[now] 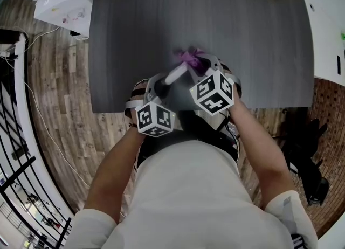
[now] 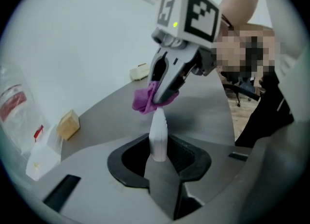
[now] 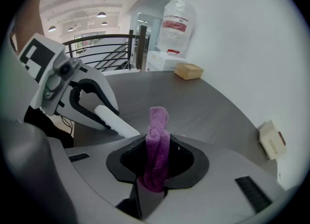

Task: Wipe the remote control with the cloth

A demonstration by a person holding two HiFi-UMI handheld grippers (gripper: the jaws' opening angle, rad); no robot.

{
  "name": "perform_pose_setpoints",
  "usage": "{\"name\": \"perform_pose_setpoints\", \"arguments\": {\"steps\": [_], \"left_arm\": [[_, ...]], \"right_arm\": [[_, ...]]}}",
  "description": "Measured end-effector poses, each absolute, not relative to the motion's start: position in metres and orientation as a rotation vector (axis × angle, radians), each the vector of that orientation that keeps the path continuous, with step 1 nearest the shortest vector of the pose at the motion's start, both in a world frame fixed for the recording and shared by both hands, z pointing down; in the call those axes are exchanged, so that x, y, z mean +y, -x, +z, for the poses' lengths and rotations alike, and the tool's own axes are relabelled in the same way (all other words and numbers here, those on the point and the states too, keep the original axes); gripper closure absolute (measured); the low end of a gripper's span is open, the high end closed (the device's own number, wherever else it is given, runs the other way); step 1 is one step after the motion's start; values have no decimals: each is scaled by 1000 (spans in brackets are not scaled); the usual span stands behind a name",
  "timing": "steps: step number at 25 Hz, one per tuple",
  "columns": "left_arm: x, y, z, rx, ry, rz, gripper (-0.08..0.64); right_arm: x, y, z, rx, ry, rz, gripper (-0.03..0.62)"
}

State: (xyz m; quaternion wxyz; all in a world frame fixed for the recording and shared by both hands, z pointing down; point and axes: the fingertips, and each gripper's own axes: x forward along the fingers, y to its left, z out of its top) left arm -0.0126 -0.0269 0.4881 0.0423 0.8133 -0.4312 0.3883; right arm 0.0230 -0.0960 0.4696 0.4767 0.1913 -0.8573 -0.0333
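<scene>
Now | left fingers (image 2: 92, 189) grip remote (image 2: 158, 136) | right fingers (image 3: 232, 179) clamp cloth (image 3: 157, 150) | remote's base hidden

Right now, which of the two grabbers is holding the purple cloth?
The right gripper: the purple cloth stands clamped between its jaws, while the left gripper grips the white remote control.

Soft, even light is shown; ceiling lamps (image 3: 100, 14) are seen lit beyond the right tool (image 3: 155, 169); edges are bent and darkened.
</scene>
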Motion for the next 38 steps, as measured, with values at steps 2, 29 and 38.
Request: {"name": "perform_pose_setpoints", "arguments": {"steps": [2,29,38], "left_arm": [[-29,6,481,-1305,-2528,1222,454],[-29,18,499,-1174,-2234,731,460],[-10,46,416,-682,-1946,-360,462]], "right_arm": [[-98,-27,471,-2079,-470,-50,492],[-36,16,404,-2406,-318,391,492],[-121,-54,372,-2430,-690,306,492]]}}
